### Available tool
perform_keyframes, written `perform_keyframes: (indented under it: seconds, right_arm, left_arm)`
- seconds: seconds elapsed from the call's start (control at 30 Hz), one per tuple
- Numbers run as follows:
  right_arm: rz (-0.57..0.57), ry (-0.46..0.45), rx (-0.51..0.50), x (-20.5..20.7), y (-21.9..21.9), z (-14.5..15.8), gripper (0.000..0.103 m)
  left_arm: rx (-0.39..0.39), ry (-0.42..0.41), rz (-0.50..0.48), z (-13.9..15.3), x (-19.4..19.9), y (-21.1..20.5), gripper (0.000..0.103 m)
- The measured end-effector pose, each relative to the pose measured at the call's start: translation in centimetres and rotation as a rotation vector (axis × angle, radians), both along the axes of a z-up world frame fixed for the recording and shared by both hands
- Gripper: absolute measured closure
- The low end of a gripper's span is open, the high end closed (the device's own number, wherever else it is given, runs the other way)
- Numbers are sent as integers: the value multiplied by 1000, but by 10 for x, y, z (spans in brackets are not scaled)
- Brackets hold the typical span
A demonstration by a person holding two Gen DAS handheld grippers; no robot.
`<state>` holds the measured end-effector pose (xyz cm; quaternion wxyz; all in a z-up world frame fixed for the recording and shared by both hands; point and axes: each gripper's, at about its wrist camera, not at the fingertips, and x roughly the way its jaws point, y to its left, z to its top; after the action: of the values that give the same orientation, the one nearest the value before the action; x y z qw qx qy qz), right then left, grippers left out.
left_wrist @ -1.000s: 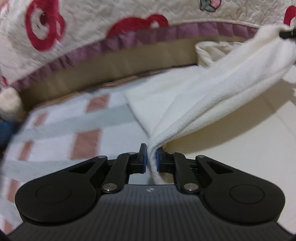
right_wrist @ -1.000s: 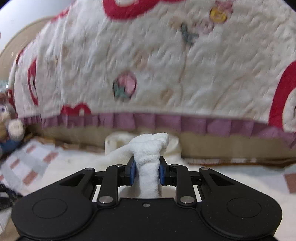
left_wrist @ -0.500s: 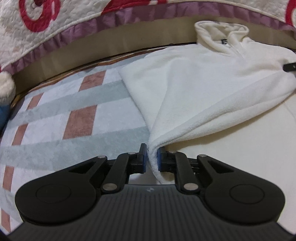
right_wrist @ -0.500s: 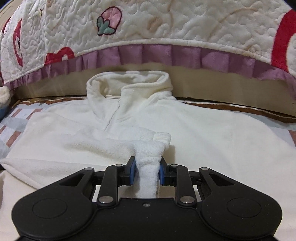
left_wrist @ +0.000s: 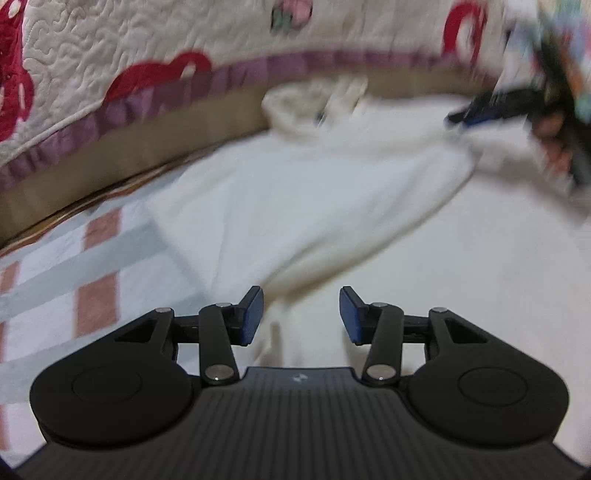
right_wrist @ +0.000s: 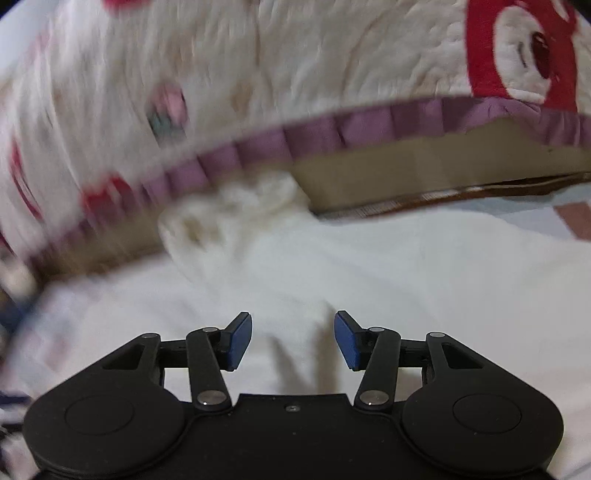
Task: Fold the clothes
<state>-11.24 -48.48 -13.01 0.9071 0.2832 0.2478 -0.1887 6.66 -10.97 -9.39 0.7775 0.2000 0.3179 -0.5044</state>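
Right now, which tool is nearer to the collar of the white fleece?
Right. The right tool hovers just beside the fleece collar, over the shoulder; the left tool sits back at the folded edge, with the whole body between.

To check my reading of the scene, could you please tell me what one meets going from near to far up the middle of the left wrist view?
Left tongs, jaws apart → white fleece top → its collar → tan bed side → purple frill → quilted bedspread.
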Motion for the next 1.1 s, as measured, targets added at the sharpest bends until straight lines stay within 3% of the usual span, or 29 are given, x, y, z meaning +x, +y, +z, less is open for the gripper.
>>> perform_keyframes:
  seconds: [0.1,0.2,0.27,0.37,0.43,0.5,0.57,0.9,1.1]
  right_arm:
    - [35,-5,-39,7,11,9,48]
    - [136,94,-140,31,33,5,48]
    - [186,175,-206,44,46,-4,48]
    - [227,252,-262,47,56,-19,48]
    - [265,271,-322,40,63,-26,48]
    - [314,289,-394,33,69,-30,48]
    - [364,296,-454,26,74,-33,47]
    - [366,257,-455,12,69,-42,47]
    - [357,247,-393,5,63,-39,47]
  left_arm:
    - [-91,51,60,10,22,-20,57]
    - [-120,128,160,3,46,-42,59]
    - [-73,169,177,-17,53,-51,60]
    - [83,170,131,-48,39,-49,60]
    - [159,124,88,-62,20,-45,59]
    - [208,28,35,-65,3,-46,59]
    - [233,8,33,-66,-2,-50,59]
    - [213,50,25,-67,5,-43,57]
    - [239,-15,-2,-69,-3,-48,56]
